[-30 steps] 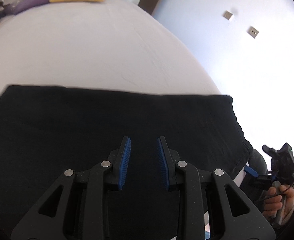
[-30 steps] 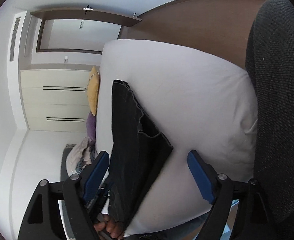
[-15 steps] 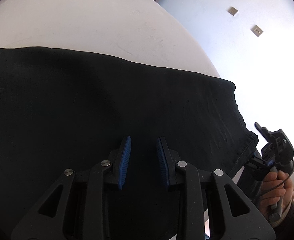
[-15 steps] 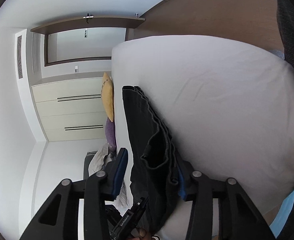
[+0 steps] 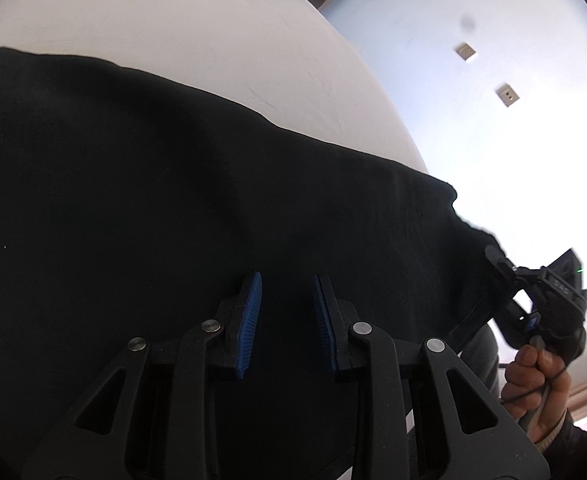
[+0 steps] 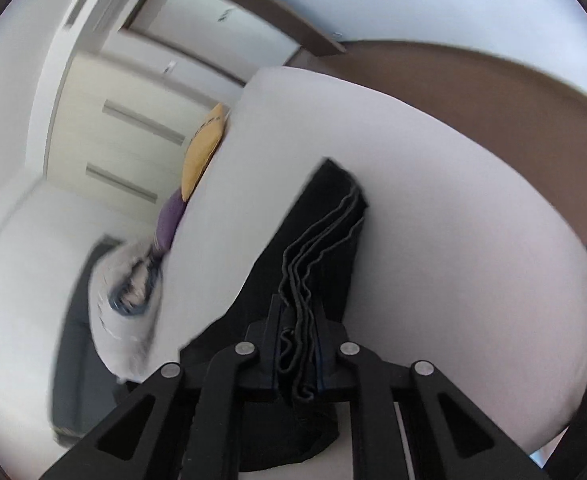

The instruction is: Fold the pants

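Black pants (image 5: 173, 220) lie folded lengthwise on a white bed (image 5: 173, 32). My left gripper (image 5: 287, 300) hovers just over the middle of the cloth, its blue pads slightly apart and empty. My right gripper (image 6: 297, 344) is shut on the layered edge of the pants (image 6: 317, 248) at their end, and it shows in the left wrist view (image 5: 533, 300) at the right end of the cloth, held by a hand. The stacked hems run away from the jaws across the bed (image 6: 453, 220).
A yellow pillow (image 6: 203, 148) and a purple one (image 6: 171, 220) lie at the far side of the bed. A pile of light laundry (image 6: 125, 304) sits beyond the bed edge. A cream wardrobe (image 6: 109, 132) and a brown headboard (image 6: 493, 80) stand around it.
My right gripper closed from wide open onto the stacked end of the pants. My left gripper moved forward over the cloth and stayed slightly open.
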`<state>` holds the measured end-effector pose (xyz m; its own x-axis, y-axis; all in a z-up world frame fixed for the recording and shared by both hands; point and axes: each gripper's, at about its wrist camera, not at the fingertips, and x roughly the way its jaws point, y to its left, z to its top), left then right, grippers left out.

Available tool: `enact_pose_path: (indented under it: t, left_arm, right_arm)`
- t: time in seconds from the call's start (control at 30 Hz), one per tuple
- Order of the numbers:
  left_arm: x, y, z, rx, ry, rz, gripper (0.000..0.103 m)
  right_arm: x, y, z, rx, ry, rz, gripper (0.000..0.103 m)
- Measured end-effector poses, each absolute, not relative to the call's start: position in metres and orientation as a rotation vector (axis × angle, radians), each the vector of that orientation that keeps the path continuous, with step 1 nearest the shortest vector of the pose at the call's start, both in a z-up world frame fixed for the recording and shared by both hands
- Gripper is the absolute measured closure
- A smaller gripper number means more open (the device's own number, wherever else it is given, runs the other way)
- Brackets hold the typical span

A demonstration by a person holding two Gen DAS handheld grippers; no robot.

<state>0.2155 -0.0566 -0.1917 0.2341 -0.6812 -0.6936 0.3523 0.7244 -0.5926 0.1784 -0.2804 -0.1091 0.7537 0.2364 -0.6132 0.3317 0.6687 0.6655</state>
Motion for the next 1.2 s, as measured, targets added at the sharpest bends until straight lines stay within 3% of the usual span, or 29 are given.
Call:
enact_pose_path:
  t: [0.17, 0.37, 0.4, 0.43, 0.5, 0.7, 0.8, 0.87, 0.9, 0.93, 1.2]
  left_arm:
    - [0.215, -0.046, -0.196, -0.432, 1.127, -0.740, 0.078]
    - [0.221, -0.007, -0.189, -0.656, 1.154, -0.684, 0.075]
    - [0.221, -0.002, -0.188, -0.688, 1.159, -0.691, 0.061]
    - [0.223, 0.003, -0.186, -0.732, 1.164, -0.702, 0.031]
    - [0.224, 0.009, -0.180, -0.790, 1.149, -0.721, 0.013]
    - [0.231, -0.006, -0.168, -0.738, 1.206, -0.739, 0.010]
    - [0.233, -0.011, -0.168, -0.718, 1.222, -0.741, 0.013]
    - [0.231, -0.012, -0.166, -0.695, 1.229, -0.751, 0.035]
    - [0.232, -0.013, -0.166, -0.677, 1.239, -0.750, 0.066]
    - [0.232, -0.013, -0.166, -0.667, 1.252, -0.747, 0.082]
    - [0.234, 0.011, -0.153, -0.602, 1.233, -0.726, 0.093]
  right_arm:
    - [0.218, -0.122, -0.088, 0.110, 0.851, 0.196, 0.091]
    - [0.217, -0.059, -0.118, -0.111, 0.919, 0.259, 0.091]
    - [0.216, -0.058, -0.116, -0.125, 0.911, 0.254, 0.091]
    - [0.217, -0.059, -0.114, -0.126, 0.907, 0.248, 0.091]
    - [0.216, -0.056, -0.111, -0.136, 0.893, 0.236, 0.091]
    - [0.207, -0.045, -0.094, -0.209, 0.834, 0.231, 0.091]
    - [0.207, -0.037, -0.092, -0.232, 0.822, 0.239, 0.091]
    - [0.205, -0.031, -0.091, -0.247, 0.820, 0.249, 0.091]
    - [0.204, -0.027, -0.089, -0.254, 0.817, 0.254, 0.091]
    - [0.204, -0.024, -0.088, -0.257, 0.815, 0.260, 0.091]
    - [0.198, -0.013, -0.084, -0.268, 0.808, 0.314, 0.091]
